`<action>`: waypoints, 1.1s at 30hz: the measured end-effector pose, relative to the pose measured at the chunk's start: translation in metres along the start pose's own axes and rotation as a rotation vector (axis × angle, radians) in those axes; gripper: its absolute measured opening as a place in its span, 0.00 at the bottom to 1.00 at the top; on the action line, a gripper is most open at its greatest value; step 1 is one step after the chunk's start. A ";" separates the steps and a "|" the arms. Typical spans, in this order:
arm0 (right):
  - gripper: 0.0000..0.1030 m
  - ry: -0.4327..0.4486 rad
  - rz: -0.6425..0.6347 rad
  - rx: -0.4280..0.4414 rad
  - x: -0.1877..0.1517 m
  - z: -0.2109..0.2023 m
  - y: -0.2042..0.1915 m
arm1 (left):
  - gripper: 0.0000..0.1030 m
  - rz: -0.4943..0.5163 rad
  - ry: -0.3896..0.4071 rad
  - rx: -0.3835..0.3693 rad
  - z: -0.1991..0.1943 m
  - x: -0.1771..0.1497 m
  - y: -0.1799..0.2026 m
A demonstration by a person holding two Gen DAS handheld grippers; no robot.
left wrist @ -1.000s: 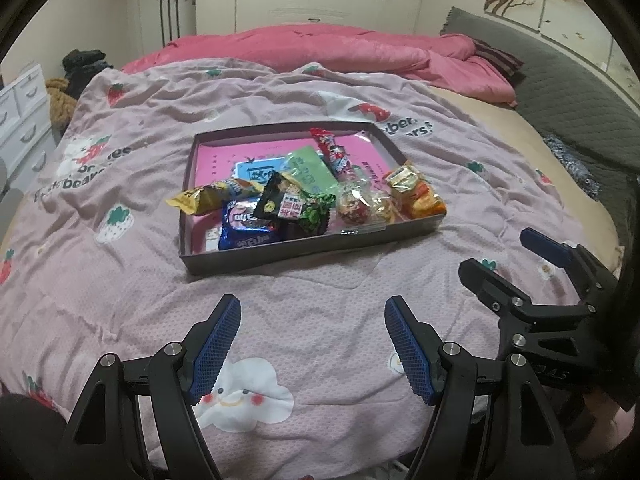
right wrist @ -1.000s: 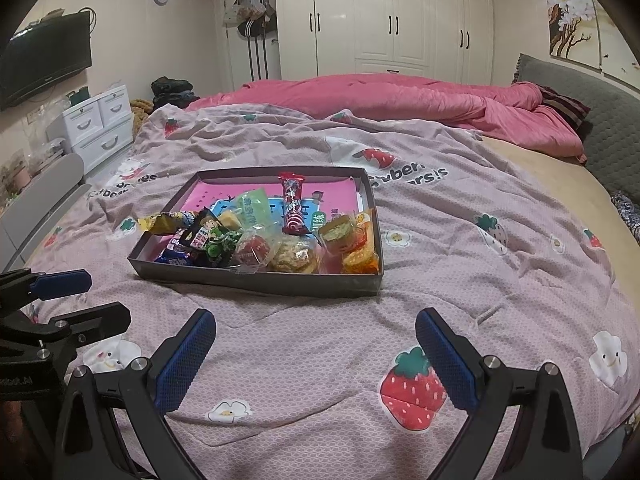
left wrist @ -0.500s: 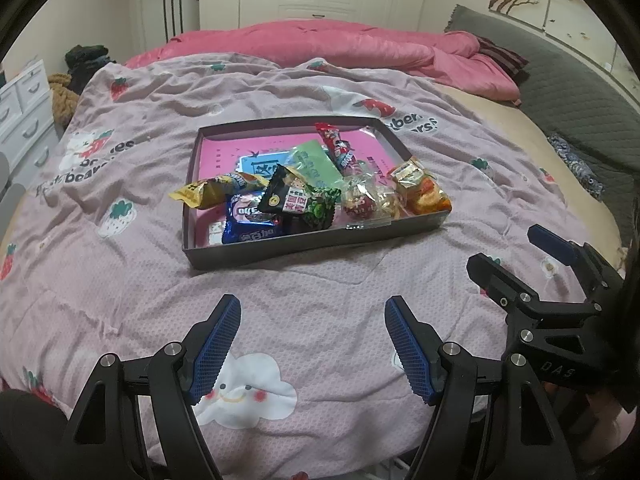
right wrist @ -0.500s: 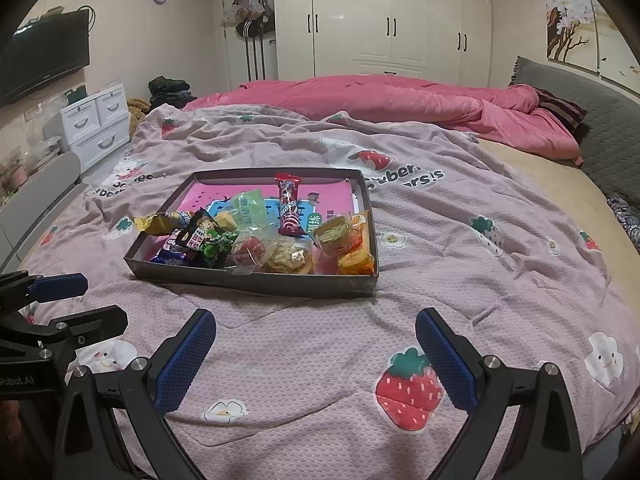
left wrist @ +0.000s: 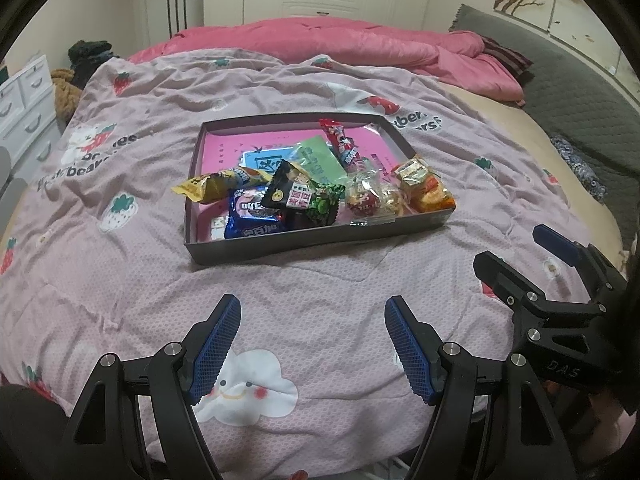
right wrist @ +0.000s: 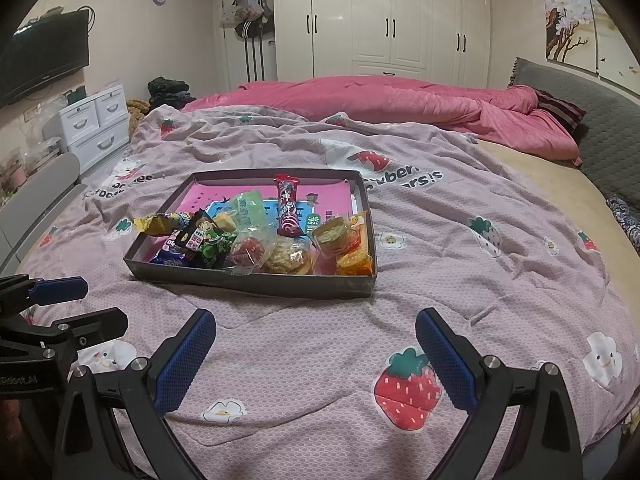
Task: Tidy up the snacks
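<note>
Nothing among the snacks has shifted since a second ago; only the view differs slightly, the tray sitting a bit higher in the left wrist picture and lower in the right wrist one. Left gripper [left wrist: 313, 346] hangs over the lilac strawberry quilt [left wrist: 120, 272], jaws wide apart, nothing between the blue pads. Right gripper [right wrist: 316, 360] same: jaws apart, empty, near edge of the bed. Each one shows at the side of the other's view, well short of the tray. Grey shallow tray [left wrist: 320, 240] with pink liner lies on the quilt ahead of both, snacks piled toward its near side: yellow packet [left wrist: 208, 186] poking over the left rim, blue Oreo pack [left wrist: 254, 216] at the near left, black-and-green pea packet [left wrist: 308, 196] on top of it, pale green pouch [left wrist: 320, 160] behind, red candy bar [left wrist: 342, 144] angled toward the far wall, clear-wrapped round cakes [left wrist: 372, 200], orange-wrapped snacks [left wrist: 424, 190] in the near right corner. Pink duvet [left wrist: 340, 40] bunched at the far side of the bed.
</note>
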State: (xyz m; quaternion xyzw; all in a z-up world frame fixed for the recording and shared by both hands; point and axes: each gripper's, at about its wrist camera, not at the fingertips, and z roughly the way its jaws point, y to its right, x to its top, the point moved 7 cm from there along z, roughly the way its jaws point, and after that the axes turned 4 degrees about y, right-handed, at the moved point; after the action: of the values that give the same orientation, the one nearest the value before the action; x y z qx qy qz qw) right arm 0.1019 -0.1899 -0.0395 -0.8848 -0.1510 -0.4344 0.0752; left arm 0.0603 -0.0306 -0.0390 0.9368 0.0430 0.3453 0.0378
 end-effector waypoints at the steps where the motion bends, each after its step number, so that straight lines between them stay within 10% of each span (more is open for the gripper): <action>1: 0.98 0.000 -0.001 -0.001 0.000 0.000 0.001 | 0.74 -0.002 0.000 0.001 0.000 0.000 0.000; 33: 0.98 -0.018 0.027 0.008 0.004 0.025 0.013 | 0.74 -0.094 -0.009 0.068 0.028 0.012 -0.044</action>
State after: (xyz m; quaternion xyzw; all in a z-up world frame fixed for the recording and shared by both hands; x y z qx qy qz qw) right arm 0.1266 -0.1945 -0.0517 -0.8904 -0.1416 -0.4247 0.0830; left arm 0.0857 0.0130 -0.0571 0.9361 0.0983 0.3371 0.0223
